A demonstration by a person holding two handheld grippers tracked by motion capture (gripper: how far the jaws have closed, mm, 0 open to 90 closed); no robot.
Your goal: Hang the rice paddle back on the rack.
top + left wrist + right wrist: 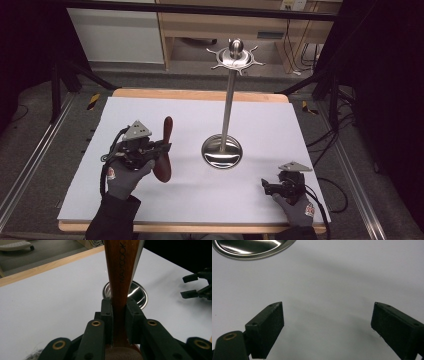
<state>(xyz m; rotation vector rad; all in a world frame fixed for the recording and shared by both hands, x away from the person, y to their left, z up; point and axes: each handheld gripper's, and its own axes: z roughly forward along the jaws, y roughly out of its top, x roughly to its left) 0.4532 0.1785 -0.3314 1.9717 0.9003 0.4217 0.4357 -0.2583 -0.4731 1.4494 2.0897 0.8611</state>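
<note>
A dark brown wooden spoon [164, 150] stands nearly upright at the left of the white table, handle up, held off the surface. My left gripper [161, 149] is shut on its handle; in the left gripper view the wooden handle [121, 272] rises between the two pads [107, 315]. A steel utensil stand [228, 95] with a round base [222, 151] and a hooked top ring [235, 58] stands at mid-table. My right gripper [266, 187] rests low at the front right, its jaws wide open over bare table, as the right gripper view [327, 325] shows.
The white table sheet [190, 195] has a wooden rim [200, 93] at the back. Dark frame legs, cables and a wooden cabinet [250, 27] lie beyond the table. The stand's base [252, 248] lies just ahead of the right gripper.
</note>
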